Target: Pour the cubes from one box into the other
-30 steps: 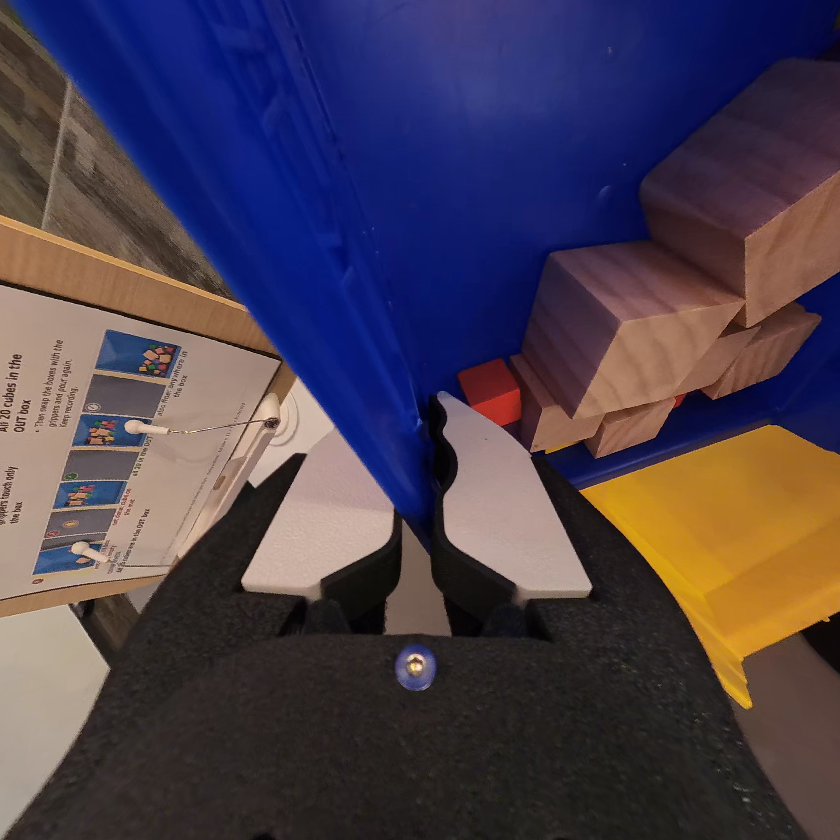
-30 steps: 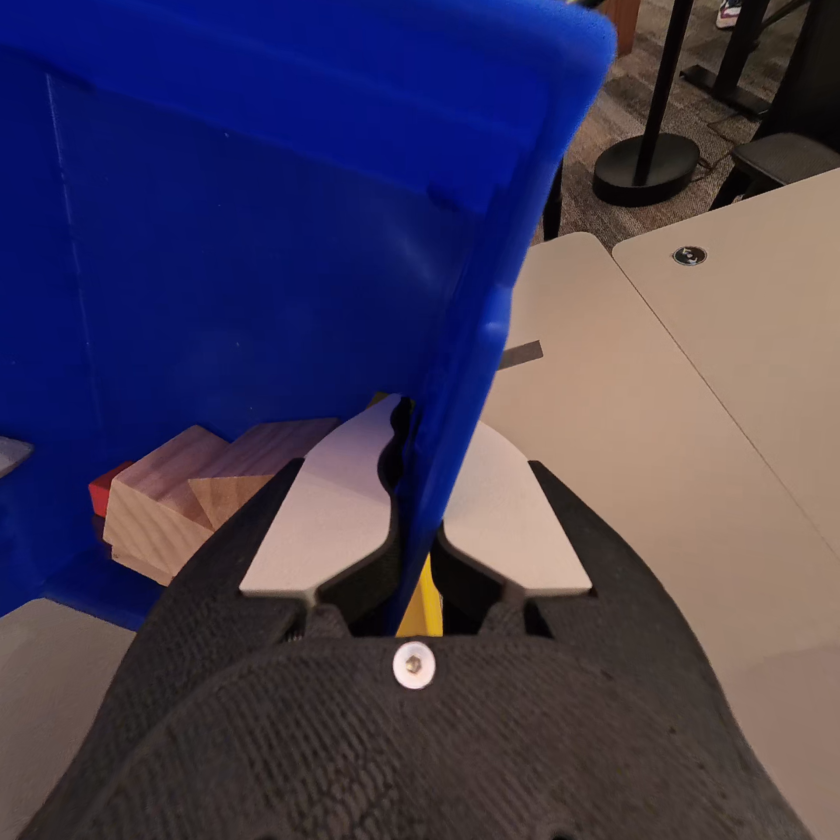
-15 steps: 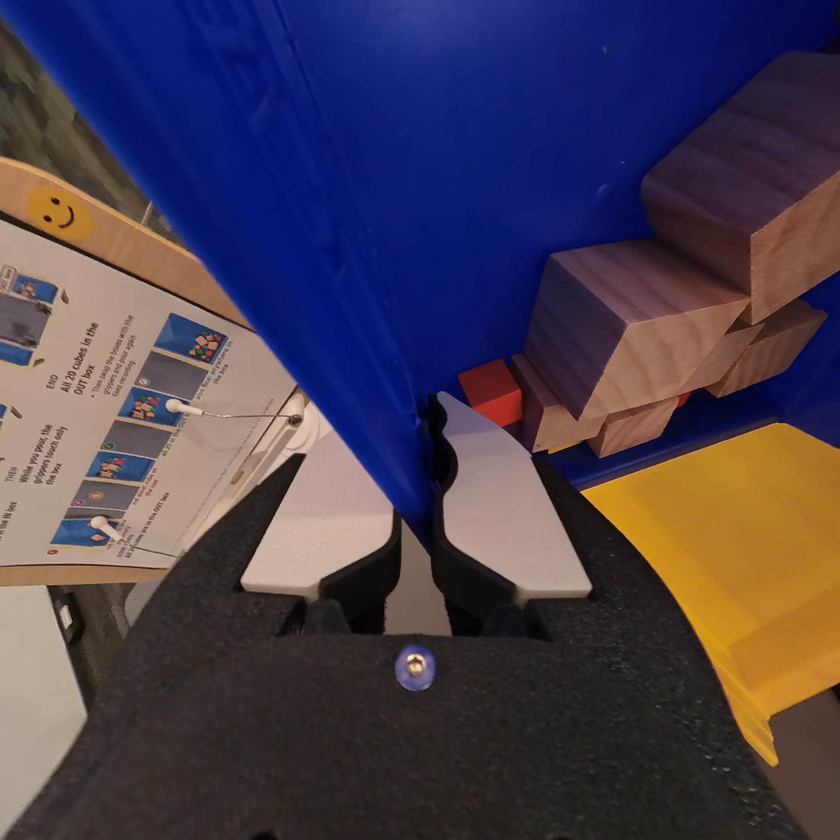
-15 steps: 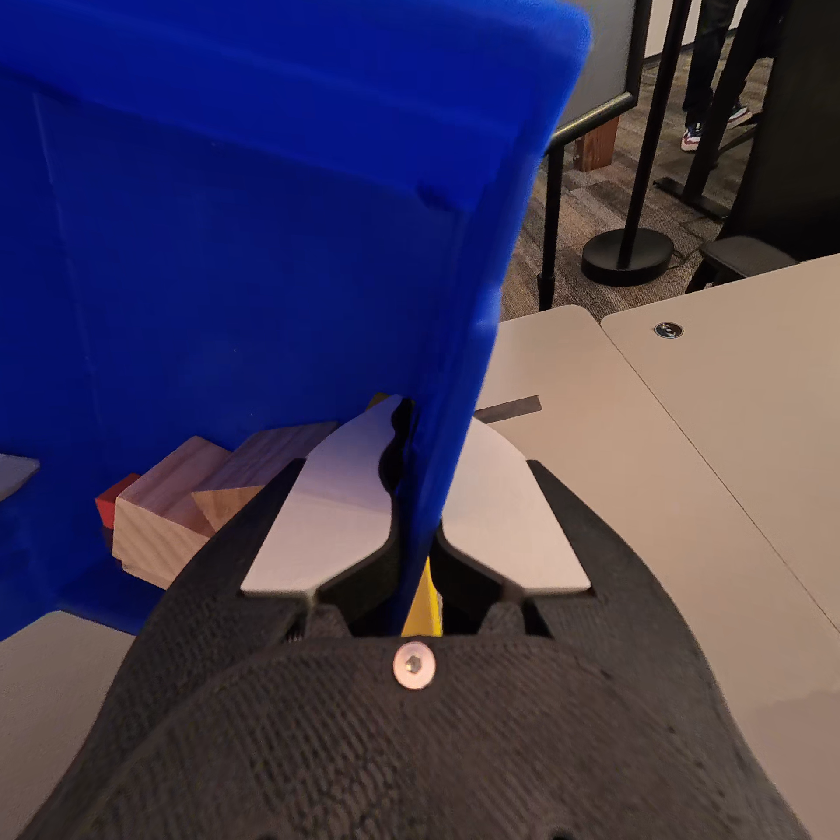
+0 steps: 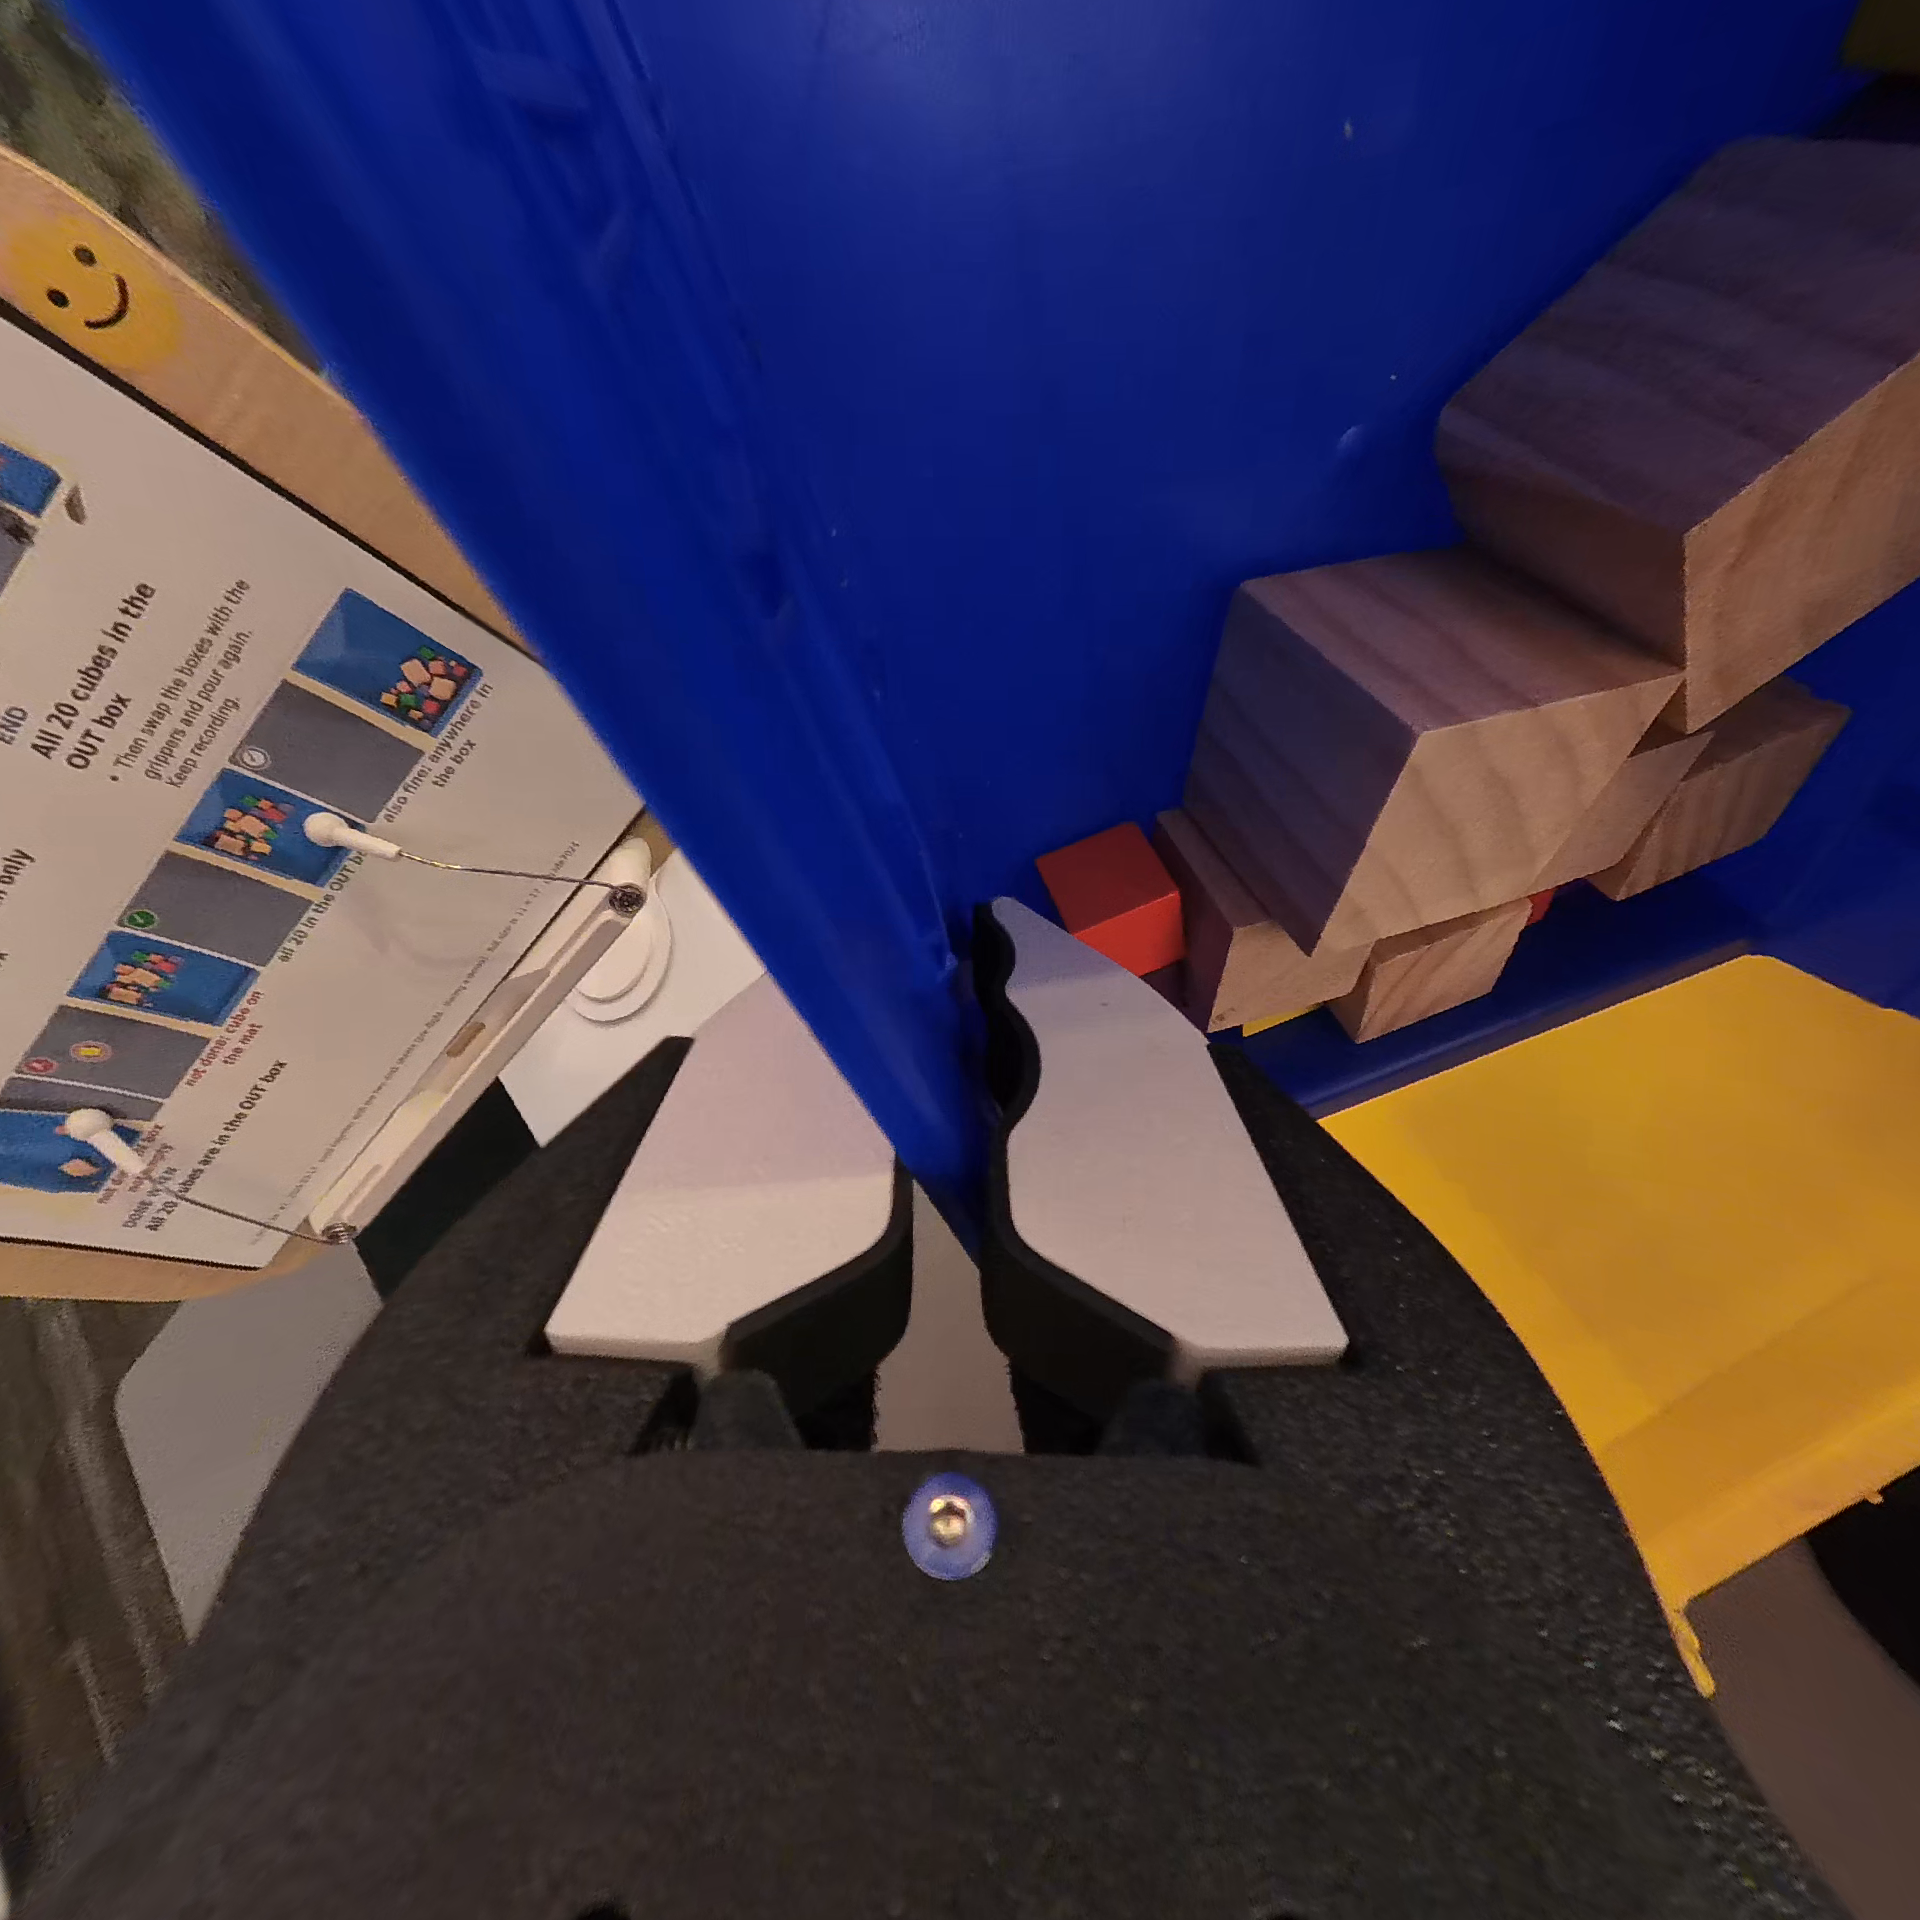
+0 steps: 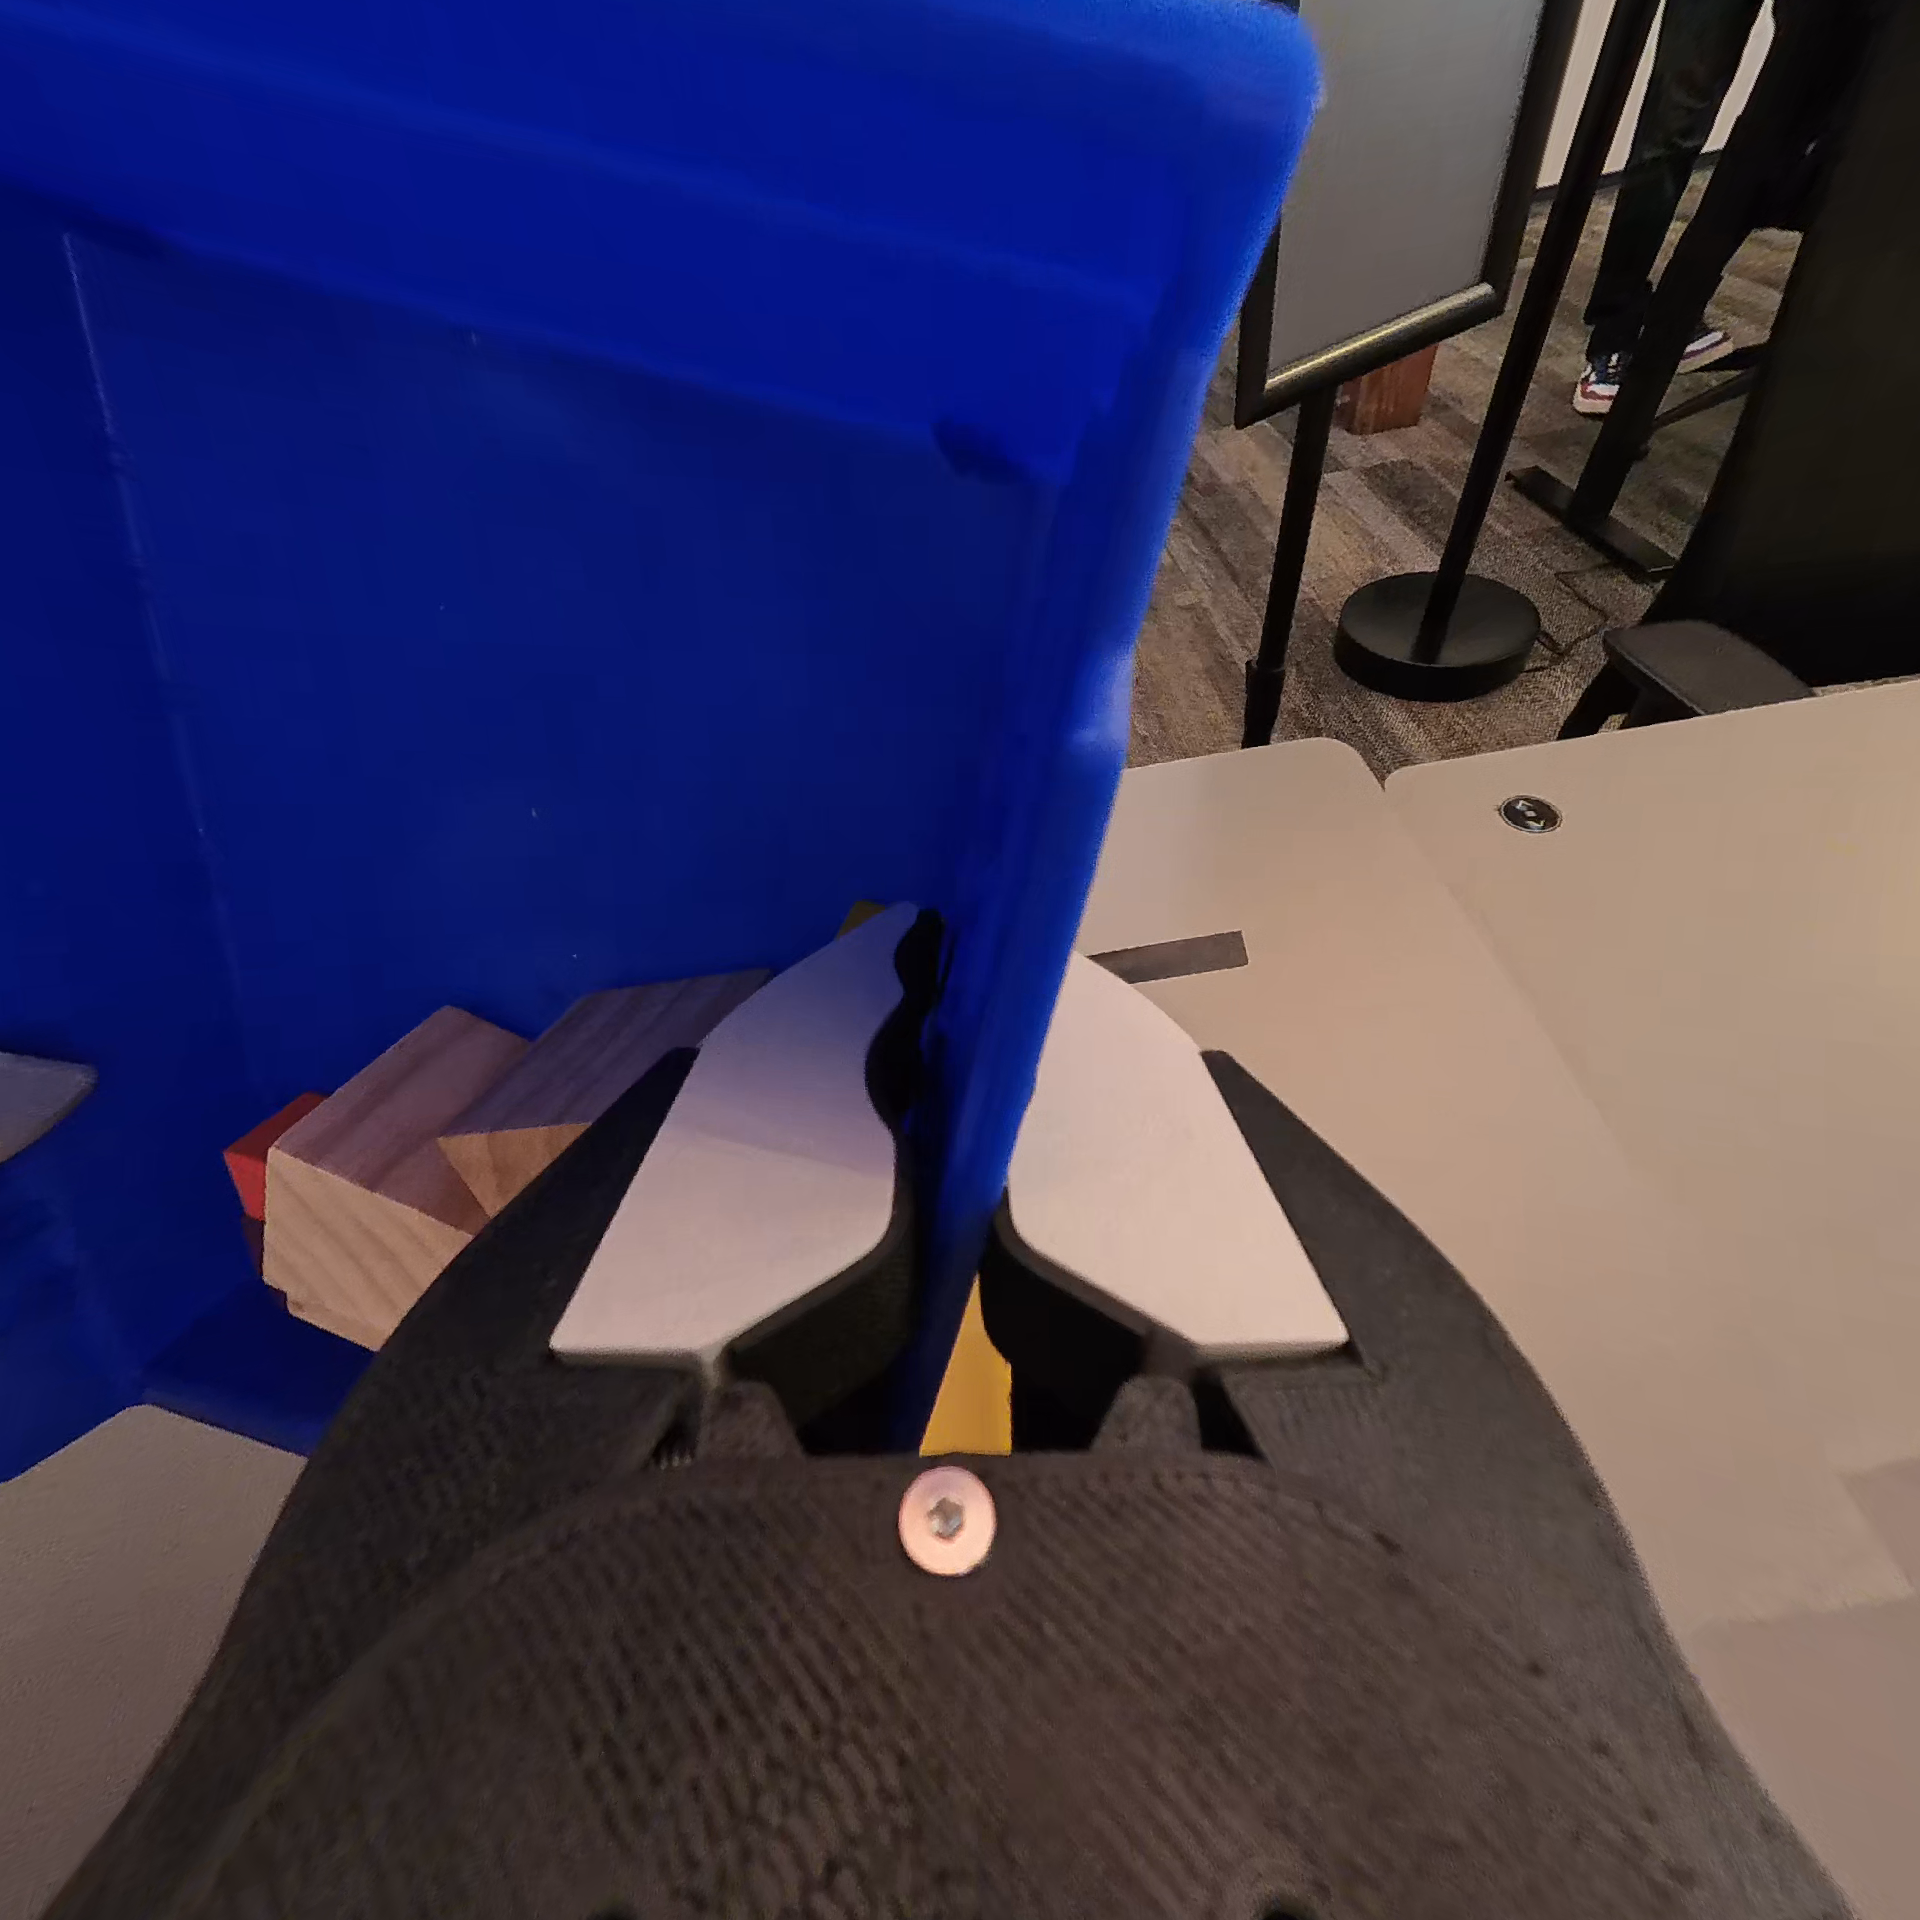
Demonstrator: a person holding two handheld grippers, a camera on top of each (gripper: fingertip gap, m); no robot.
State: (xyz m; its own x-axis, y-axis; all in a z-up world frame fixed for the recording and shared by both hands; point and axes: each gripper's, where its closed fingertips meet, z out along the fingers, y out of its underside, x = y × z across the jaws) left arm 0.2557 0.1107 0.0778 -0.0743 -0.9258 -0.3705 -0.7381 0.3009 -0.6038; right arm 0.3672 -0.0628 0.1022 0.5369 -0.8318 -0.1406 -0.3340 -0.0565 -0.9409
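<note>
Warm, fairly dim indoor light fills both wide-angle views. The blue box (image 5: 935,416) throws a bluish cast onto the wooden cubes (image 5: 1455,748). Edges bend, and the instruction sheet (image 5: 208,831) blurs slightly.

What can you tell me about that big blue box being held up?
The blue box looks like smooth moulded plastic with a thick rim. It is tipped steeply, its inside facing both cameras. The left hand-held gripper is shut on one side wall, the right hand-held gripper on the opposite wall. Plain wooden cubes and a small red cube are piled against its lowest wall. A yellow box lies just below.
</note>
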